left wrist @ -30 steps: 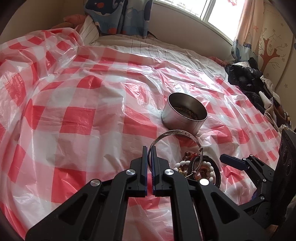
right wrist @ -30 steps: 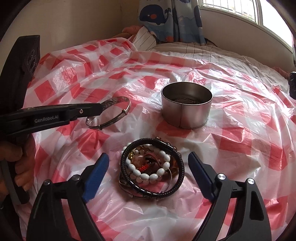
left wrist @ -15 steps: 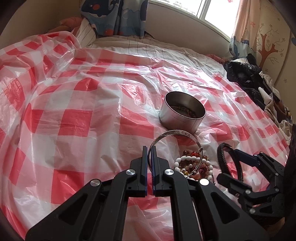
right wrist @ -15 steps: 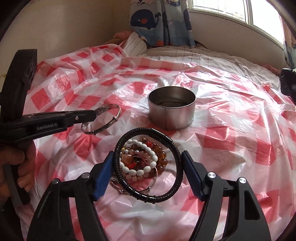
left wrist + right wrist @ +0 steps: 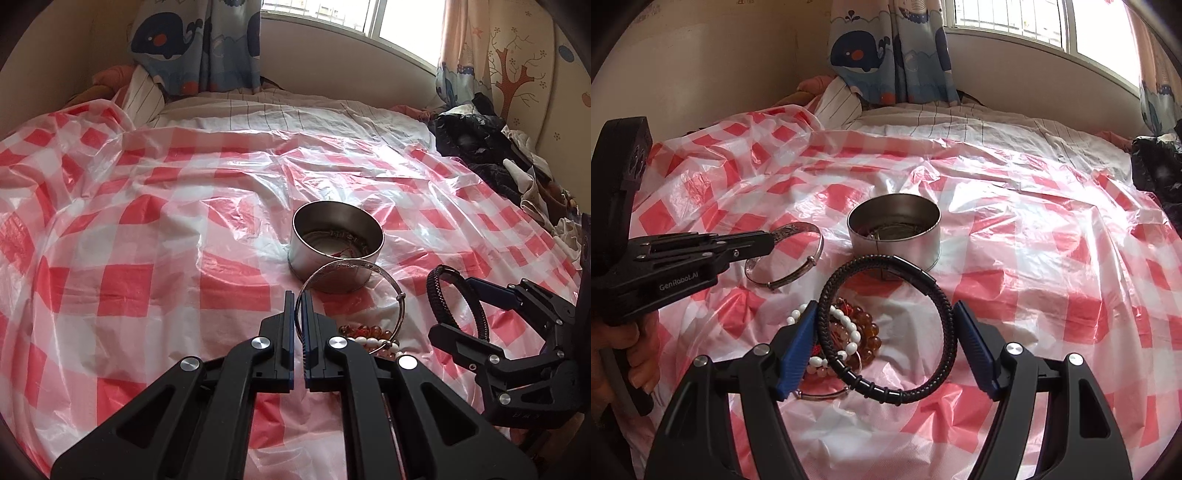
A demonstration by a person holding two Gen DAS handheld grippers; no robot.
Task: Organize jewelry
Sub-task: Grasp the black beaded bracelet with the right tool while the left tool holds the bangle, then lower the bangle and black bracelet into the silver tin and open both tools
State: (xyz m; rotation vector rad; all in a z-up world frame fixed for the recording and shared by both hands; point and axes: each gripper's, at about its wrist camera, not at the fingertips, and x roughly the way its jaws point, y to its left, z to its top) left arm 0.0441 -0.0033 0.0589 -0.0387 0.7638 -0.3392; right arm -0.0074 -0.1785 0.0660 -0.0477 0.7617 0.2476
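Step in hand: both grippers loaded, carrying bracelets to the tin (image 5: 338, 243)

Left gripper (image 5: 298, 306): fingers pinched nearly together on the rim of the bangle (image 5: 354, 291). Bangle sticks out forward and right, off the sheet, its far edge just in front of the tin wall in the left view. In the right view the bangle (image 5: 785, 260) hangs left of the tin (image 5: 894, 232), not over the opening

Right gripper (image 5: 884, 328): fingers spread wide, black cord (image 5: 886, 325) spanned between the blue pads (image 5: 798, 339). Left pad looks in contact; can't confirm the right pad touches. Cord is lifted and tilted, clear of the pile (image 5: 846, 332), near side of the tin

Tin sits upright on the checked sheet (image 5: 129, 273), already has some pieces inside. Bead pile rests on the sheet between the grippers

Next move, my read: bring one piece over the rim and let go, bangle first since it's closer. Needs height to clear the rim. Cord grip looks marginal, so slow travel and no tilt

Versus 0.5 s ago: cord has come up higher off the pile and sits closer to the tin. Bangle moved forward, now overlapping the tin front in the left view. Left grip unchanged. A second ago the cord lay on the pile, right fingers open around it
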